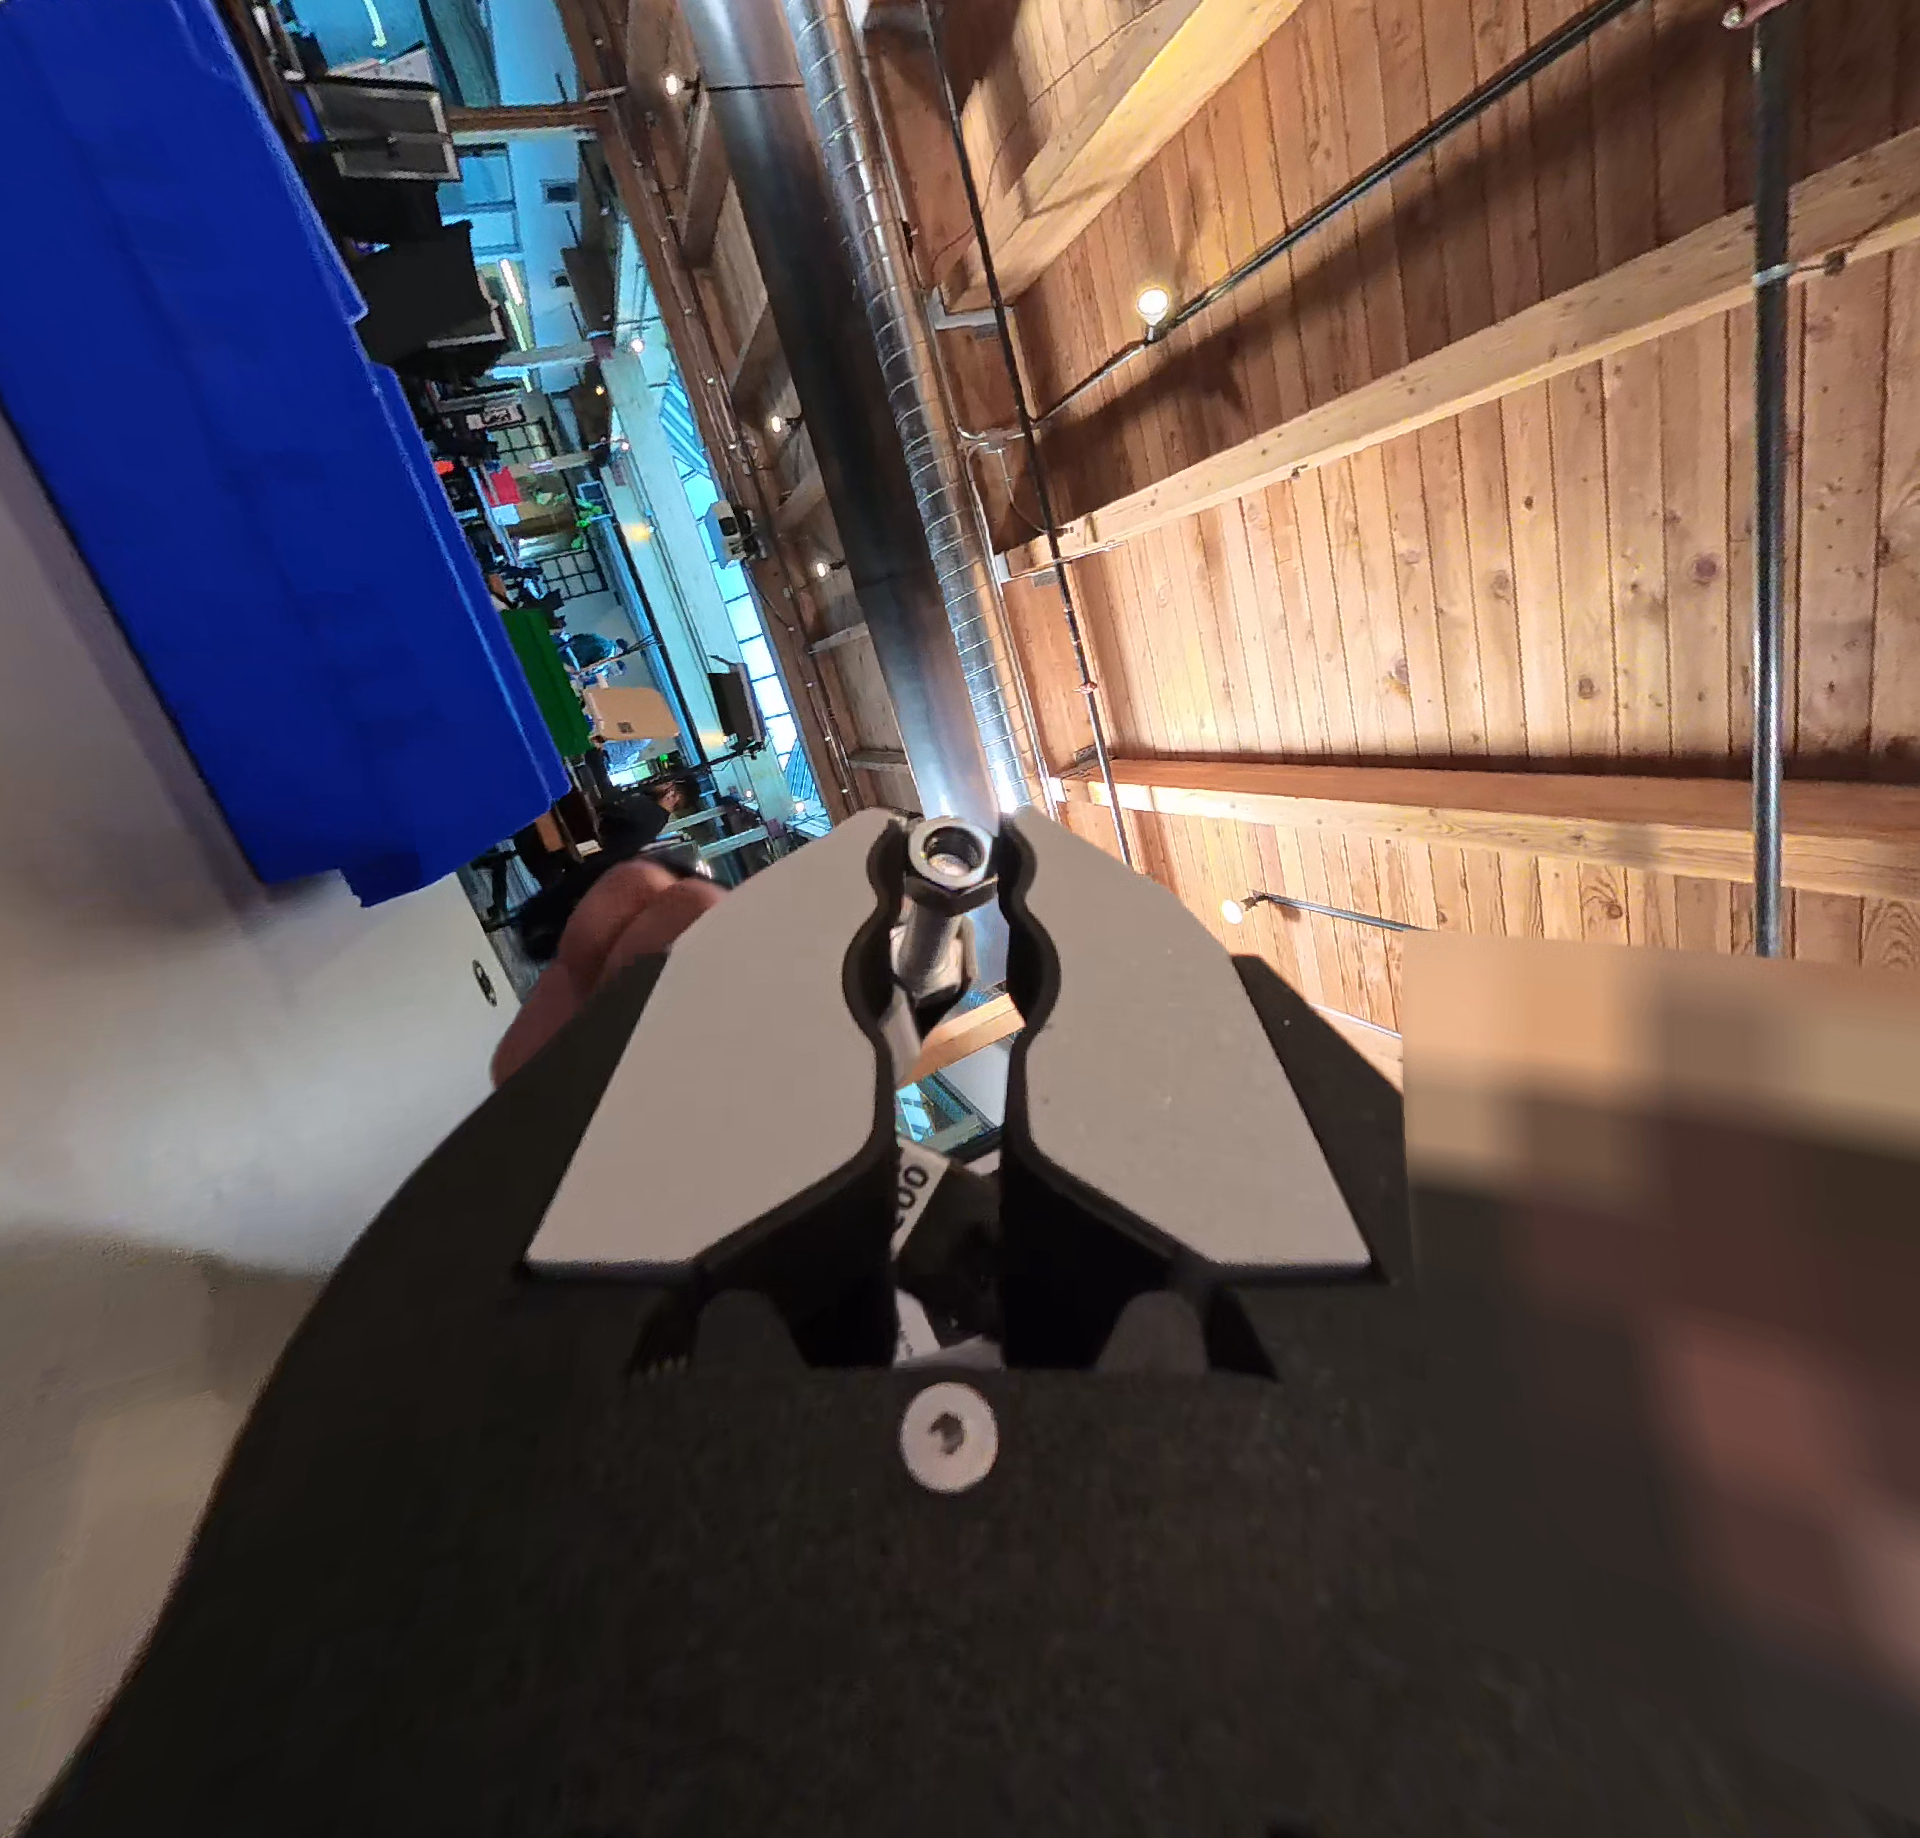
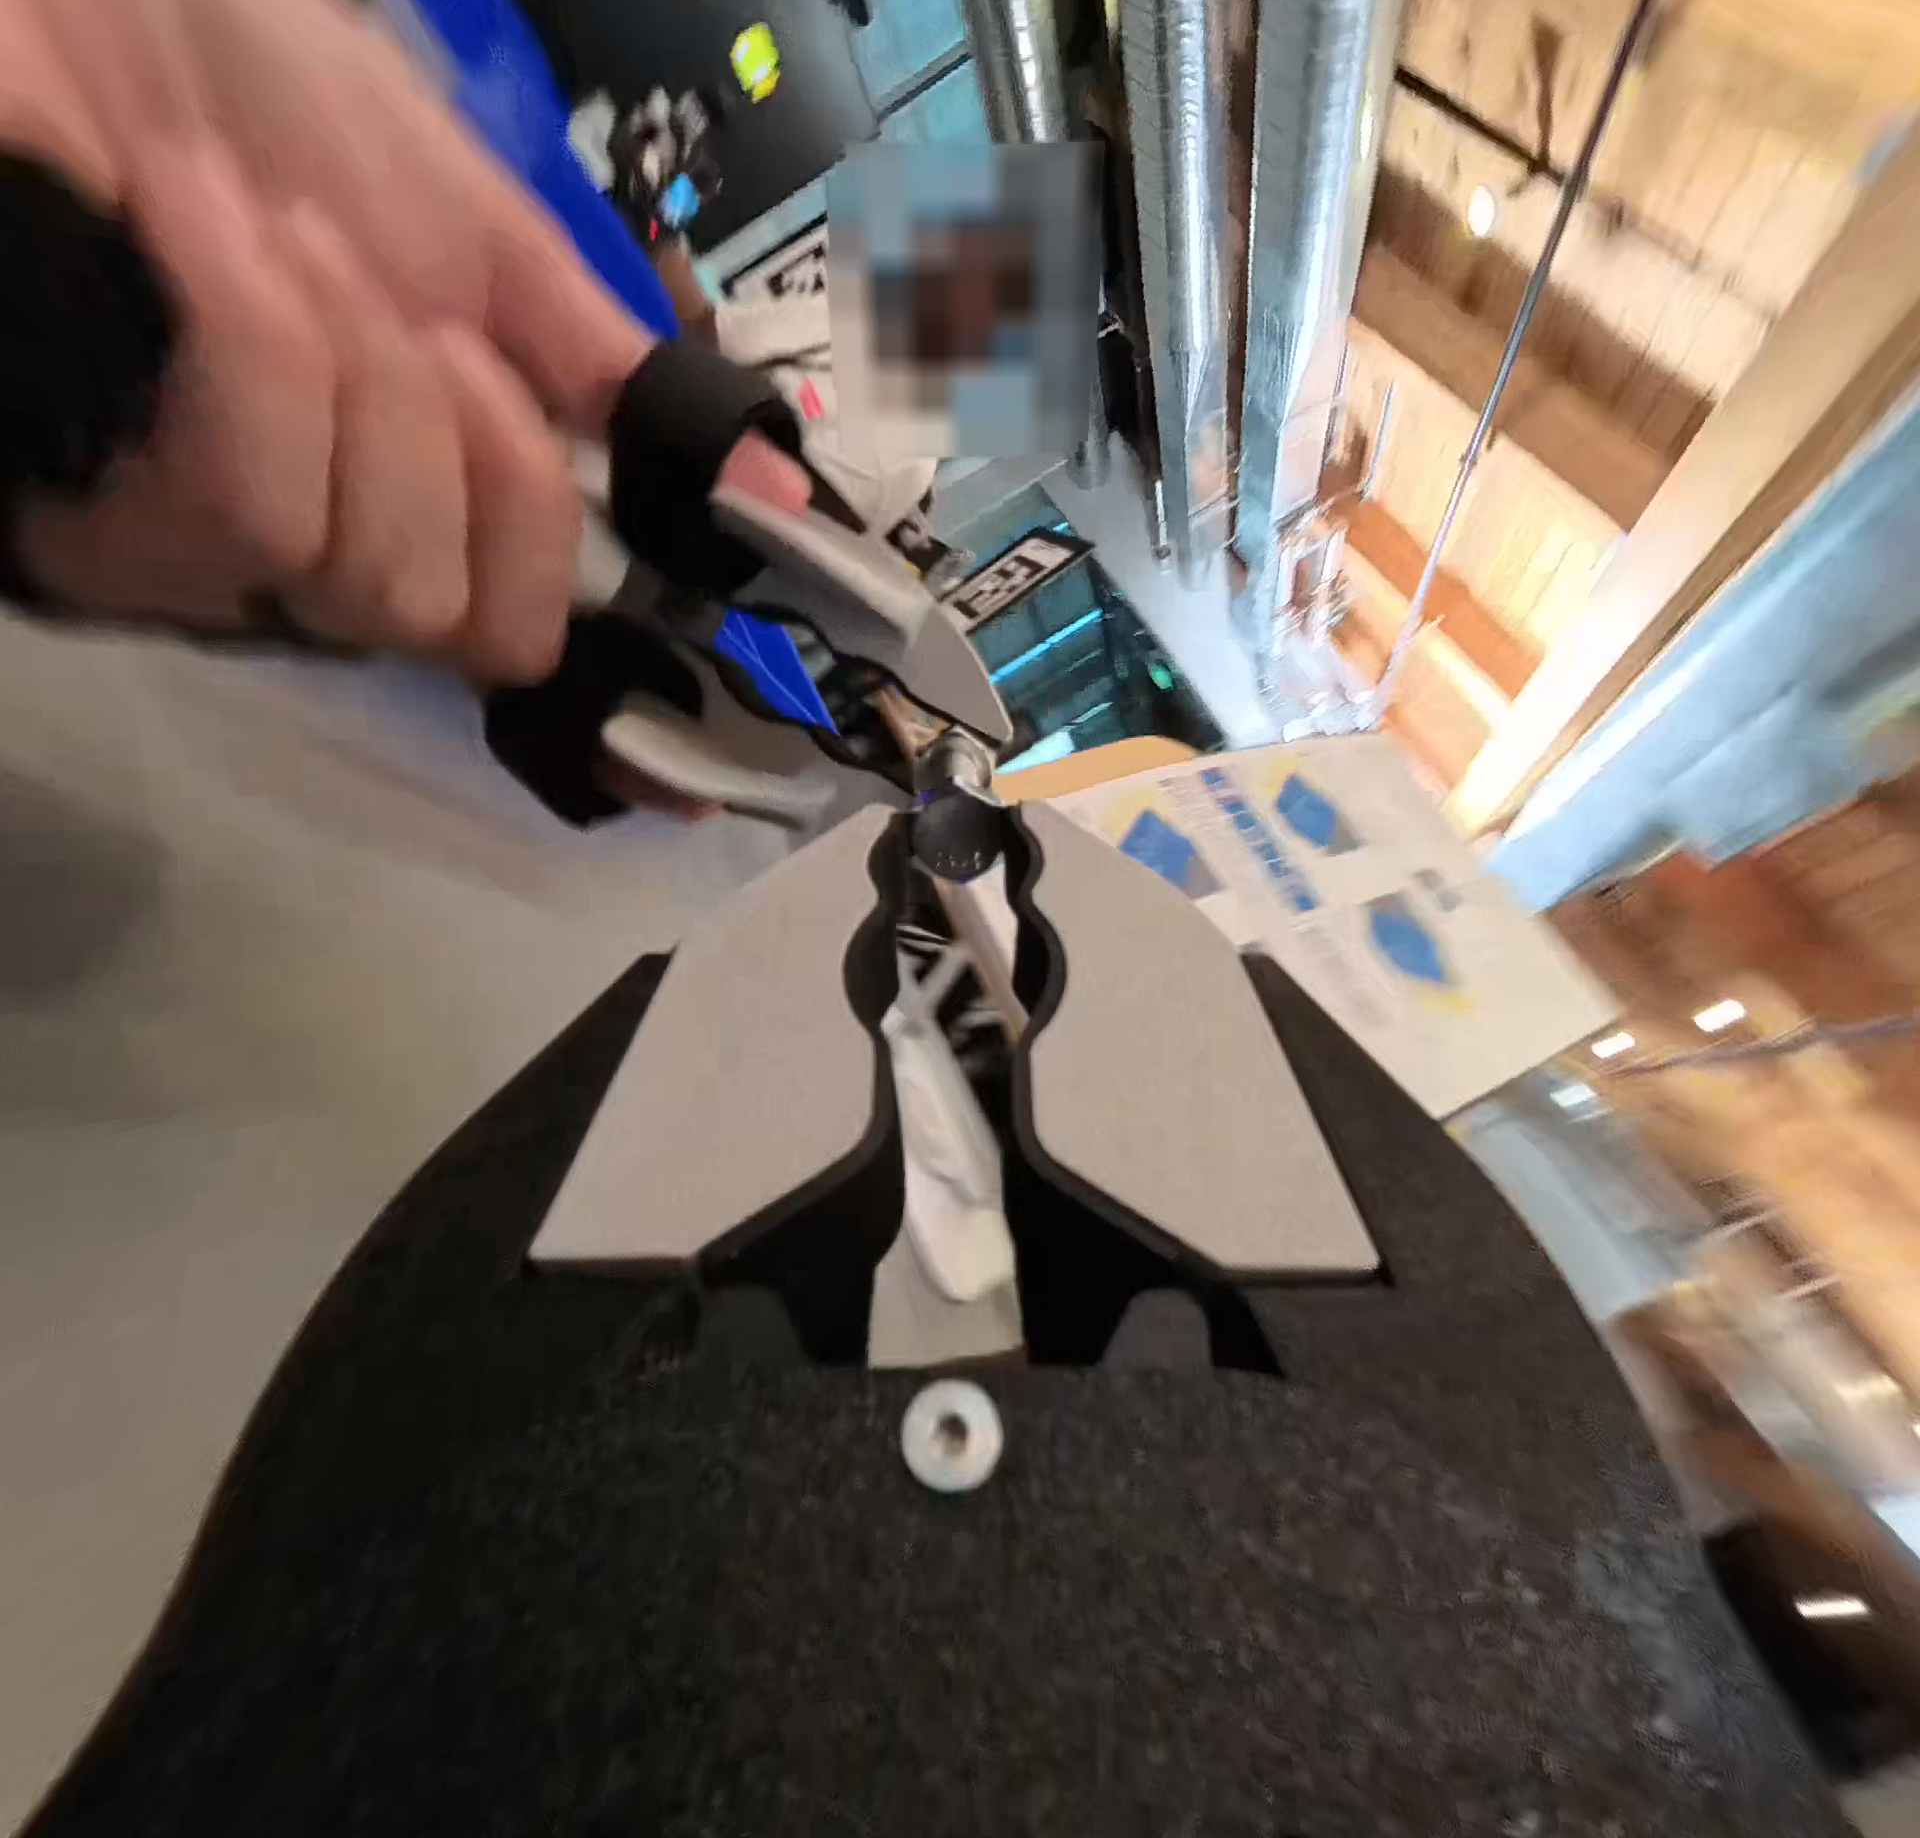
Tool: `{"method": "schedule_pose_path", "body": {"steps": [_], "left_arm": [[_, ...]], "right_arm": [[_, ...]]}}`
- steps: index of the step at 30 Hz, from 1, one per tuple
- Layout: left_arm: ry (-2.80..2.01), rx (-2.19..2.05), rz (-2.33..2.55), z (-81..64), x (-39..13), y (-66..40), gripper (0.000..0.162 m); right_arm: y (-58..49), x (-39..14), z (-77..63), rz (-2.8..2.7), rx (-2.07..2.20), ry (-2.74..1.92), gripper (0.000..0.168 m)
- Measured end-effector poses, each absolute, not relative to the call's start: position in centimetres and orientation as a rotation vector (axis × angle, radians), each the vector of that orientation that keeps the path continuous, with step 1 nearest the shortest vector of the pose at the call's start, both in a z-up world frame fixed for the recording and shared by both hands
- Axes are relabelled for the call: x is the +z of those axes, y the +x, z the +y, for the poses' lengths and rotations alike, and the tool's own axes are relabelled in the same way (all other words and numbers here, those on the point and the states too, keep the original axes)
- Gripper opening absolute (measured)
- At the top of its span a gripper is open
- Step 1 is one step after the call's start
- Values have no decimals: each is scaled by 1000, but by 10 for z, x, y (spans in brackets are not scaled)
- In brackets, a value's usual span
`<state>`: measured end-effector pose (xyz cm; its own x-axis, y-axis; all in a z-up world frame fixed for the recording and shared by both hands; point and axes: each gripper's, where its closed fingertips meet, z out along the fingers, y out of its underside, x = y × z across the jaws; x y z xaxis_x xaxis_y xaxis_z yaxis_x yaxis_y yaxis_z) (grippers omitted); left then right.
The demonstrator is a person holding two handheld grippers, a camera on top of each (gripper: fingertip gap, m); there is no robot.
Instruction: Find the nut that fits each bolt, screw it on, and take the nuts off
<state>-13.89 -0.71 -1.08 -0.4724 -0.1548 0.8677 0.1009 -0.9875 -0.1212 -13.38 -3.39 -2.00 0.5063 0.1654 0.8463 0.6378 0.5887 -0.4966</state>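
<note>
Left gripper [image 1: 948, 853]: I am clamping the nut [image 1: 948, 850] at its tips, bolt [image 1: 928, 947] trailing below. Right gripper [image 2: 954, 846]: I am pinching a dark bolt head [image 2: 954, 843]. Advice: keeping axes aligned, turning gently, avoiding cross-threading.

Bright, warm light; sharp on the left wrist, heavily blurred on the right.

Lit by small ceiling bulbs [image 1: 1151, 305] beyond the left fingertips [image 1: 831, 874], with glare on the duct [image 1: 831, 334]. Smeared by motion around the right fingers [image 2: 748, 1009]; bent outward at all edges.
</note>
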Motion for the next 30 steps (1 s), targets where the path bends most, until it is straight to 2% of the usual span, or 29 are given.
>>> {"method": "schedule_pose_path", "body": {"steps": [11,16,27,30], "left_arm": [[-1323,-2377,225,1,2,-154,16],[-1255,-2206,451,-2,7,-156,16],[-1120,-2044,925,-20,14,-162,16],[-1085,-2006,1006,-25,18,-165,16]], "right_arm": [[-141,-12,-19,-418,850,-1279,17],[-145,-13,-19,-178,1359,-1317,17],[-156,-10,-31,94,2203,-1263,17],[-159,-7,-35,102,2295,-1229,17]]}}
